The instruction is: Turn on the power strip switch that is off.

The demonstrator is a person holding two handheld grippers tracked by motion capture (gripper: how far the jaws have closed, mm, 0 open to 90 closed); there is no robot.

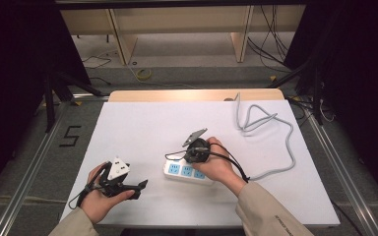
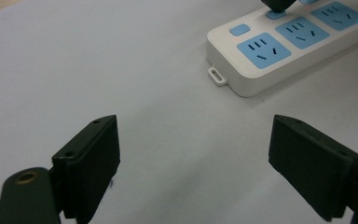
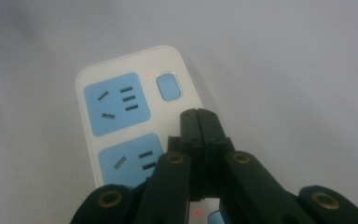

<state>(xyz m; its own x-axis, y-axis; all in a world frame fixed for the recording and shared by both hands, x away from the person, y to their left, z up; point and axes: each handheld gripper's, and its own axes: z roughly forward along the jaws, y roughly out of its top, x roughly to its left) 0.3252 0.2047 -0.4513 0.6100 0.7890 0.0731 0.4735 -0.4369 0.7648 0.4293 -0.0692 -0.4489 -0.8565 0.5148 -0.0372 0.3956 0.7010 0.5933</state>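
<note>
The right gripper (image 3: 199,114) is clenched with nothing between its fingers, its tips just above the power strip (image 3: 121,121) (near the blue switch (image 3: 168,86)). The left gripper (image 2: 196,154) is released over bare table (image 2: 98,60), the strip lying ahead and to the right of its fingers.

The high camera is looking down on the counter (image 1: 142,128); both gripper cameras are looking closely at the power strip (image 1: 187,172), sitting toward six o'clock.

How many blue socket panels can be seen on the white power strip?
3 in the high view, in a row along the white power strip: left, middle, right, the last partly under the right hand. More may be hidden beneath that hand.
</note>
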